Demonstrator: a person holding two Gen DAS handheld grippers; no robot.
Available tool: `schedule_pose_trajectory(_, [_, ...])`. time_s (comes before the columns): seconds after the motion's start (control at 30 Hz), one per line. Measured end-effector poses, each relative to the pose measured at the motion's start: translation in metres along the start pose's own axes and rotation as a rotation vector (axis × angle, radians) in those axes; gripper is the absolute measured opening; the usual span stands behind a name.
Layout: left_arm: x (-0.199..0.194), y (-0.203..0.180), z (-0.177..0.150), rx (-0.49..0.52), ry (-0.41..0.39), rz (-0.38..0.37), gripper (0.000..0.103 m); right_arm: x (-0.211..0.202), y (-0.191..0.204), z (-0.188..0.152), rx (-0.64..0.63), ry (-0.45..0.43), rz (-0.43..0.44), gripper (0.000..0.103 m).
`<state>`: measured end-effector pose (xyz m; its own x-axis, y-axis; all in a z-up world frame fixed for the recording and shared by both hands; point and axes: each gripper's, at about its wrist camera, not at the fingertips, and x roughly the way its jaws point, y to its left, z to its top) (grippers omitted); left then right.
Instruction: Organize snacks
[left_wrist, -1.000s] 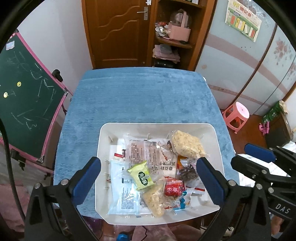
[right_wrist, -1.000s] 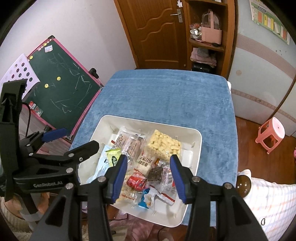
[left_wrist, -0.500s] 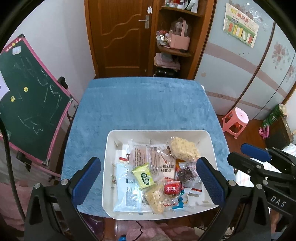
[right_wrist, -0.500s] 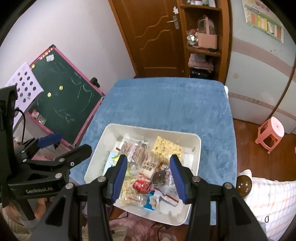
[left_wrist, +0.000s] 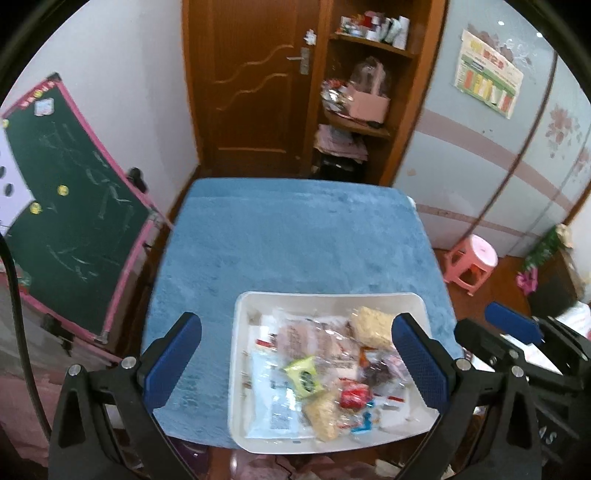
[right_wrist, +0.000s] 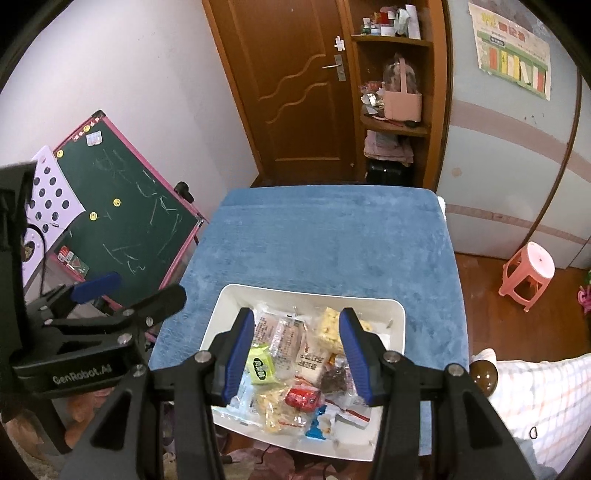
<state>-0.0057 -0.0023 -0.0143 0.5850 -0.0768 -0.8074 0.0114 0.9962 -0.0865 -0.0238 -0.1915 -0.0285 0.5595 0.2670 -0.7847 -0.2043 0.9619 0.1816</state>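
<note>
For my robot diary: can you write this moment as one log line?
left hand-held gripper: open, empty | right hand-held gripper: open, empty | snacks: in white tray

My view | tray: smooth white plastic | cloth: fuzzy blue | wrappers: glossy film | door, frame top: varnished wood

Both views are evenly and softly lit by indoor light, with no hard shadows and no single bright source in sight. The left wrist view is smeared: the snack packets in the white tray and the blue cloth look soft, and print on the wrappers cannot be read. The right wrist view is sharper, with lettering on the packets partly legible. Fisheye bending curves the door and wall lines toward the edges, and black corners ring each frame. A faint sheen lies on the pale wardrobe at the right.
</note>
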Motion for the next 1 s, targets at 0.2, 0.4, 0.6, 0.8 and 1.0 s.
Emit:
schedule_pose_trajectory(0.2, [-0.002, 0.011, 0.002, -0.009, -0.018, 0.038, 0.102, 0.0, 0.015, 0.002, 0.001, -0.013, -0.021, 0.049])
schedule_pose_trajectory(0.4, [-0.003, 0.015, 0.002, 0.015, -0.029, 0.059, 0.102, 0.003, 0.02, 0.003, 0.012, -0.014, -0.032, 0.049])
schedule_pose_trajectory(0.6, [-0.005, 0.016, -0.001, 0.024, -0.029, 0.067, 0.102, 0.002, 0.021, 0.003, 0.02, -0.017, -0.039, 0.049])
schedule_pose_trajectory(0.8, [-0.003, 0.017, -0.005, 0.021, -0.011, 0.075, 0.102, 0.004, 0.023, 0.001, 0.023, -0.015, -0.036, 0.049])
schedule_pose_trajectory(1.0, [-0.002, 0.017, -0.009, 0.025, 0.003, 0.081, 0.102, 0.005, 0.026, -0.004, 0.03, -0.007, -0.033, 0.049])
